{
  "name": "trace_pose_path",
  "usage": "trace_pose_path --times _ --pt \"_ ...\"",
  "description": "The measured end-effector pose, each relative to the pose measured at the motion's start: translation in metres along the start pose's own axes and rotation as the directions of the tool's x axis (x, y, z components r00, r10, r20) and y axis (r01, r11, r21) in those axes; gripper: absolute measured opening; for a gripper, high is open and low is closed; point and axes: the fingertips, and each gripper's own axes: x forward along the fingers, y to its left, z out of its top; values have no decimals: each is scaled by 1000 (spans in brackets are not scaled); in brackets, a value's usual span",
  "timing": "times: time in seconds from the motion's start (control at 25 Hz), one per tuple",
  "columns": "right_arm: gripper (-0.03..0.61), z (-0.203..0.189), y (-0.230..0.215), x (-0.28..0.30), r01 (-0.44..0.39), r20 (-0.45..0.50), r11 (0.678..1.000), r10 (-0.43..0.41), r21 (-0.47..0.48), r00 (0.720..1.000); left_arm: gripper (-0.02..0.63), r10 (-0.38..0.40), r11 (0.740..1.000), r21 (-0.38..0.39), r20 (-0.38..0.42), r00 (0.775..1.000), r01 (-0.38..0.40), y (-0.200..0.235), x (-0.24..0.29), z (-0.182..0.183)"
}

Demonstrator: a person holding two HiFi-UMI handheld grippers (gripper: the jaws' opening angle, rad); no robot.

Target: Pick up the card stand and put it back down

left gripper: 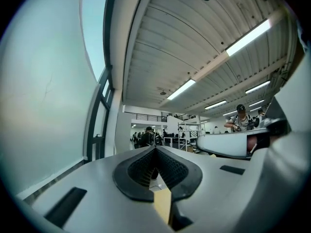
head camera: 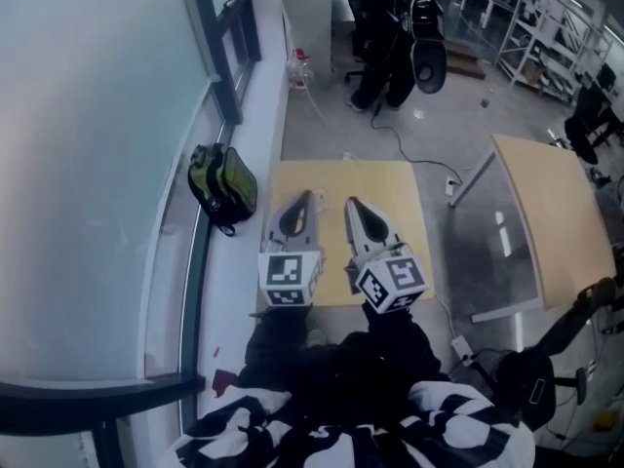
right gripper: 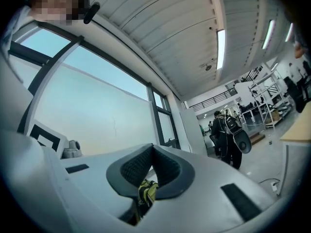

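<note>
No card stand shows in any view. Both grippers are held side by side above a small wooden table [head camera: 390, 193], pointing away from me. The left gripper [head camera: 304, 196] is shut, its tips meeting with nothing between them. The right gripper [head camera: 352, 204] is likewise shut and empty. In the left gripper view the left gripper [left gripper: 155, 149] points level at a far hall, with a strip of the table showing through the slit below its tips. In the right gripper view the right gripper [right gripper: 152, 147] points slightly upward toward the windows.
A green backpack [head camera: 224, 185] lies on the window ledge left of the table and shows through the right jaws' slit [right gripper: 146, 192]. A second wooden table [head camera: 561, 217] stands at the right. A person in black [head camera: 388, 37] stands beyond, with a cable [head camera: 414, 154] across the floor.
</note>
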Motion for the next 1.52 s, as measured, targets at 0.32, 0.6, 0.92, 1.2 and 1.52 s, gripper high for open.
trace_pose_path --times 0.32,0.6,0.92,1.2,1.52 --pt "15 -33 -14 47 13 -104 999 -17 -39 994 3 -34 998 -59 -57 998 30 33 21 -34" --pt "15 -109 -38 71 -18 -241 999 27 40 970 3 -130 983 -146 -154 979 108 39 30 -111" --pt "15 -167 -55 72 -42 -358 996 69 81 931 3 -121 985 -152 -275 954 81 55 37 -197" --pt "15 -223 -65 67 -67 -447 993 105 101 888 5 -163 979 -172 -323 932 111 64 36 -240" --pt "15 -267 -81 63 -84 -517 989 134 119 845 39 -195 974 -181 -361 912 136 90 31 -279"
